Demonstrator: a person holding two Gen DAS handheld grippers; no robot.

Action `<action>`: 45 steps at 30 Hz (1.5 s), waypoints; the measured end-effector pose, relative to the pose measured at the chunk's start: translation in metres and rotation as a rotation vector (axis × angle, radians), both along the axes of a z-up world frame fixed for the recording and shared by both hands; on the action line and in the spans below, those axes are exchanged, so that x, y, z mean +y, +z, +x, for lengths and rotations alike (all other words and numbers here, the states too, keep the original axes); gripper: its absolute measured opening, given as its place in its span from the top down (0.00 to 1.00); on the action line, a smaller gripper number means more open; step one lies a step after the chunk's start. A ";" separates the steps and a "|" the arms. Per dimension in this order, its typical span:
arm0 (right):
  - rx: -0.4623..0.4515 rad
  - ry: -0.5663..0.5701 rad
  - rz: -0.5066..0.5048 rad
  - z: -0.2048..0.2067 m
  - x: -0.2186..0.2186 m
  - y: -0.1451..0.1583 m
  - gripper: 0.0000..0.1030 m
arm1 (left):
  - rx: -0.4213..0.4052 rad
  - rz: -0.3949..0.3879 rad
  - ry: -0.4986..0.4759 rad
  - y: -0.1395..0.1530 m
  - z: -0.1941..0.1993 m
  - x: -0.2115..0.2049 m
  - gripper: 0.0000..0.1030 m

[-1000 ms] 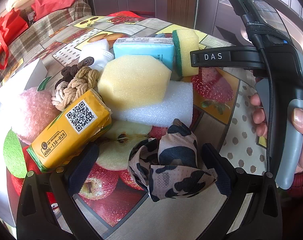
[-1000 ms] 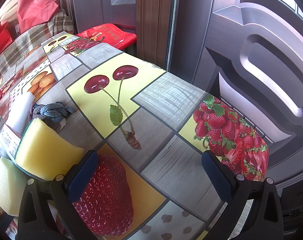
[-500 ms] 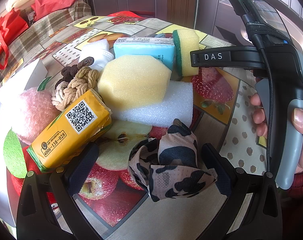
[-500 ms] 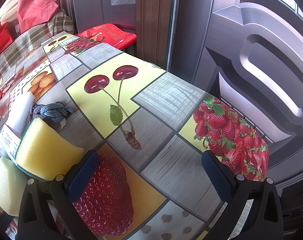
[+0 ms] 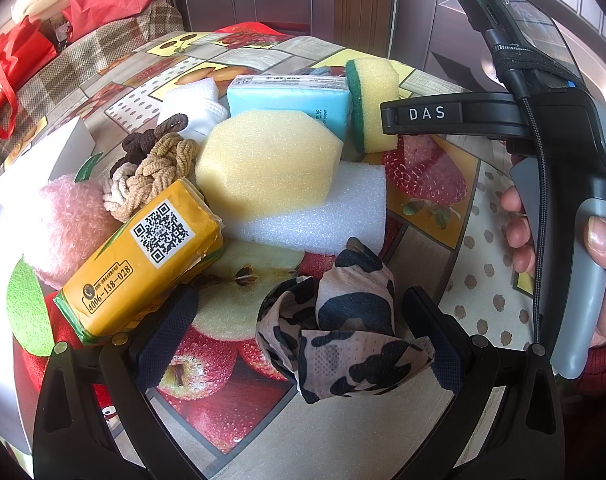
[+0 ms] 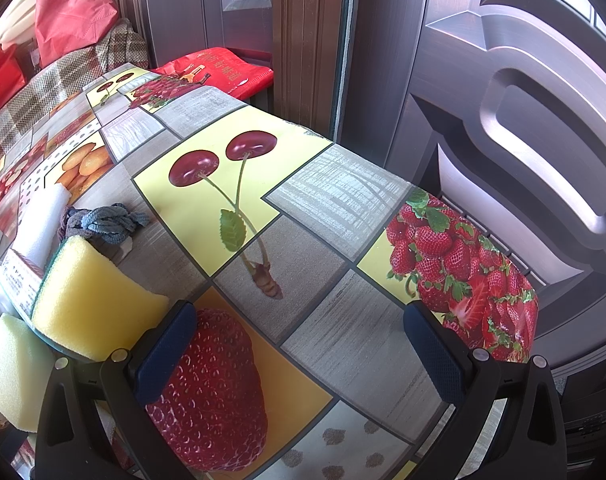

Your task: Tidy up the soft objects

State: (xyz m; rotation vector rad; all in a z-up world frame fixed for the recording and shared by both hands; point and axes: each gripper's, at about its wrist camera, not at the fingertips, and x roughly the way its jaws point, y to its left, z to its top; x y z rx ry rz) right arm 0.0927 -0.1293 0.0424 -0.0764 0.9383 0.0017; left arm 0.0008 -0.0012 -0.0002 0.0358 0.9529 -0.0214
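In the left wrist view a pile of soft things lies on the fruit-print table: a yellow tissue pack, a yellow sponge on a white foam block, a blue tissue pack, a green-backed scrub sponge, braided hair ties, a pink plush. A cow-print cloth lies between the fingers of my open left gripper, nearer the right finger. My right gripper is open and empty above the table; its body shows at the right of the left view.
In the right wrist view a scrub sponge, a grey-blue hair tie and a pale sponge lie at the left. The table edge runs close to a dark door. Red bags sit on a checked sofa behind.
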 end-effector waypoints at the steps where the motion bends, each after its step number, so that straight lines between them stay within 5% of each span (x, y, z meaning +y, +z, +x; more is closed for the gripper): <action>1: 0.000 0.000 0.000 0.000 0.000 0.000 0.00 | 0.000 0.000 0.000 0.000 0.000 0.000 0.00; 14: 0.000 0.000 0.001 0.000 0.000 0.000 0.00 | -0.019 -0.004 -0.088 0.001 0.009 0.006 0.01; 33: 0.000 0.000 0.001 0.000 0.000 0.000 0.00 | -0.040 0.009 -0.060 0.003 0.008 0.005 0.01; 45: 0.000 0.000 0.000 0.000 0.000 0.000 0.00 | -0.333 -0.030 0.020 0.043 -0.042 0.018 0.00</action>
